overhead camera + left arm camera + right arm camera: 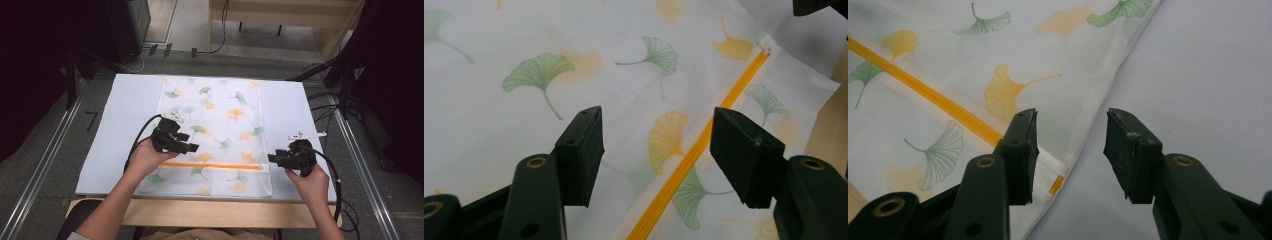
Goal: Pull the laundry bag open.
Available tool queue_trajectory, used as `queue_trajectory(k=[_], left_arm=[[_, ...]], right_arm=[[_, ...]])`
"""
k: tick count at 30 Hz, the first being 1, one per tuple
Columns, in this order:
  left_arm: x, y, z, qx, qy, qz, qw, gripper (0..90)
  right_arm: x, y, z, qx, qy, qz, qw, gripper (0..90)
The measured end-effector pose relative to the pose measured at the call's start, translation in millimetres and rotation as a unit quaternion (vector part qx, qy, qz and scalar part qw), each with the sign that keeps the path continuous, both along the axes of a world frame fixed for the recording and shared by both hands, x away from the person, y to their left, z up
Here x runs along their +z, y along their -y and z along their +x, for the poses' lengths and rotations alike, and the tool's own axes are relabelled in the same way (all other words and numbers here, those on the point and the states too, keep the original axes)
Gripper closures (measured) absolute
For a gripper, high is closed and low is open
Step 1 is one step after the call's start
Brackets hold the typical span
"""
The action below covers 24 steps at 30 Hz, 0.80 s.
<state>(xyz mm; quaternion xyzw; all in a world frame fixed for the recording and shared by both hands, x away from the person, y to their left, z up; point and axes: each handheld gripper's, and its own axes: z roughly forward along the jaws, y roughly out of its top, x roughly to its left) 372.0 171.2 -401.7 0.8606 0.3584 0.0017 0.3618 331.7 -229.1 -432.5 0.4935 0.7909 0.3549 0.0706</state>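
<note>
The bag [212, 135], a thin white zip pouch printed with ginkgo leaves, lies flat on the white sheet [125, 120] that covers the table, its orange zipper [215, 164] running across the end nearest you. Your left gripper [192, 148] hovers over the bag's left half with its jaws spread, straddling the zipper line in the left gripper view and pinching nothing. Your right gripper [270, 158] sits at the bag's right edge by the zipper's end, jaws partly spread and also bare, the seam lying between them. The risk here is the fabric: it is thin and slack, so if you close on one layer only, or beside the zipper instead of on it, the bag will likely bunch and slide across the smooth sheet rather than open. Closing the right jaws too low could pinch the sheet along with the bag and drag both. I cannot make out a zipper pull, so judge that end carefully before you commit. Count: one bag, one zipper, one sheet, two grippers, both free of any load.
</note>
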Motion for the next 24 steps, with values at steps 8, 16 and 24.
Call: queue_trajectory(k=[8, 16, 24], left_arm=[[-4.2, 23.2, 0.9, -0.026, 0.002, 0.002, 0.9997, 39.8], [-5.7, 31.3, 2.8, -0.033, 0.001, 0.002, 0.9994, 40.2], [-7.0, 33.4, 3.5, -0.035, 0.002, 0.005, 0.9994, 40.3]], right_arm=[[-9.6, -0.9, -6.4, 0.001, -0.018, -0.006, 0.9998, 61.4], [-20.8, -5.0, -9.0, 0.004, -0.040, -0.017, 0.9991, 66.3], [-28.3, -6.9, -7.7, 0.005, -0.061, -0.013, 0.9980, 68.3]])
